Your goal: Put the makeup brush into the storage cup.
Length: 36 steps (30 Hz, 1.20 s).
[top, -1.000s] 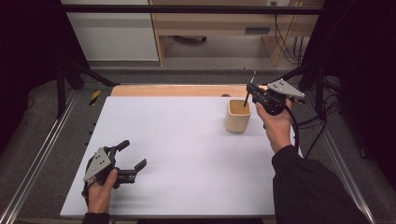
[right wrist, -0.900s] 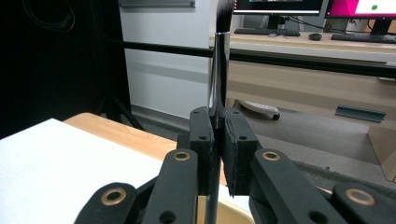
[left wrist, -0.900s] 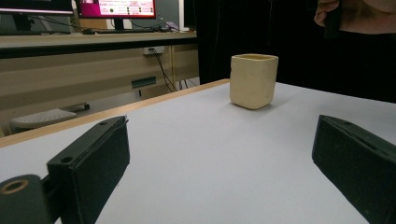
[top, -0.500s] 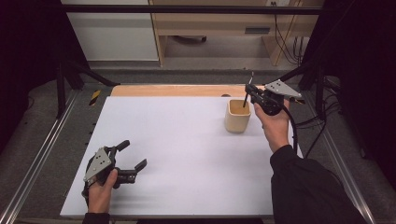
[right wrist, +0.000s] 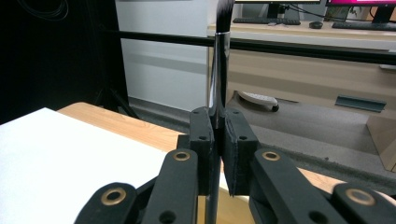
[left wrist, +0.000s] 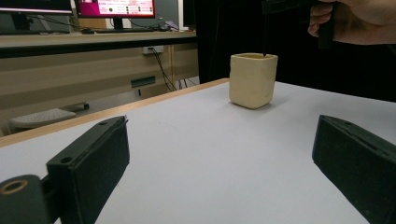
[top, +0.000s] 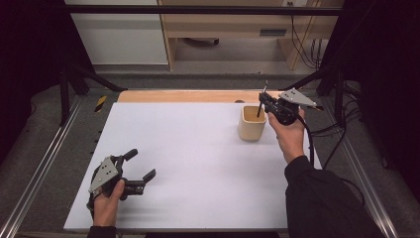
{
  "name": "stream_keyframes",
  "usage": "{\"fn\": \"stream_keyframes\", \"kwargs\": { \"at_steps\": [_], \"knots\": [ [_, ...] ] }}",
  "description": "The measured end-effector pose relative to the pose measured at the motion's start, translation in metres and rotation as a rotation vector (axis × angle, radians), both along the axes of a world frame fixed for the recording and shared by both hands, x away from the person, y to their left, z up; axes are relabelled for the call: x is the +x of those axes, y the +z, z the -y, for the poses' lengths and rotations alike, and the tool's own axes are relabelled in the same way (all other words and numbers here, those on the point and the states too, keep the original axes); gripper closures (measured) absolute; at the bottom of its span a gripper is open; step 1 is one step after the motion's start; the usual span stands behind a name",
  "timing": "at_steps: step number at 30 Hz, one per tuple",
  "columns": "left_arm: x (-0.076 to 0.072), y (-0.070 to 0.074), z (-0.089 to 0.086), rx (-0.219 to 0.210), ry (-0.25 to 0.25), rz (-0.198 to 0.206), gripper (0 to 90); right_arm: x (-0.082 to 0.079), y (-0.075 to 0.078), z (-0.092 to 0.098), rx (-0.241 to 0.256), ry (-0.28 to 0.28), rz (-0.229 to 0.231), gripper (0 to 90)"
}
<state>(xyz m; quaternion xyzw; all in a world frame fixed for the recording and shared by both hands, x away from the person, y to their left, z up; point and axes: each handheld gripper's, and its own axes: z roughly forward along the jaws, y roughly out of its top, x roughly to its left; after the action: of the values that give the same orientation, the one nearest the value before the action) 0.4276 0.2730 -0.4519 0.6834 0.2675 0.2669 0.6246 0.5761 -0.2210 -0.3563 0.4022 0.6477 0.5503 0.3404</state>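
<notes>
A cream cup (top: 252, 123) stands upright on the white table top (top: 188, 153) at the far right; it also appears ahead in the left gripper view (left wrist: 252, 79). My right gripper (top: 265, 103) hovers just above the cup's right rim, shut on a thin black brush (top: 262, 100). The brush is held nearly upright (right wrist: 219, 60), bristles up, pinched between the jaws (right wrist: 218, 121). Its lower end dips into the cup's mouth (left wrist: 264, 49). My left gripper (top: 141, 166) rests low at the front left, open, with nothing between its jaws (left wrist: 224, 140).
A wooden strip (top: 178, 95) runs along the table's far edge. Metal rails (top: 47, 158) flank both sides, and black cables (top: 337, 134) trail off the right side. Beyond the table stand a desk (top: 233, 25) and a white cabinet (top: 119, 34).
</notes>
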Motion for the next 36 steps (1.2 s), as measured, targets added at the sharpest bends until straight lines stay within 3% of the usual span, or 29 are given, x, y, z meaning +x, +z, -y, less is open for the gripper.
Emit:
{"fn": "stream_keyframes", "kwargs": {
  "at_steps": [36],
  "knots": [
    [-0.001, 0.002, 0.001, -0.002, 0.0, 0.021, 3.0, 0.001, -0.022, -0.002, -0.012, 0.004, -0.042, 83.4]
  ]
}}
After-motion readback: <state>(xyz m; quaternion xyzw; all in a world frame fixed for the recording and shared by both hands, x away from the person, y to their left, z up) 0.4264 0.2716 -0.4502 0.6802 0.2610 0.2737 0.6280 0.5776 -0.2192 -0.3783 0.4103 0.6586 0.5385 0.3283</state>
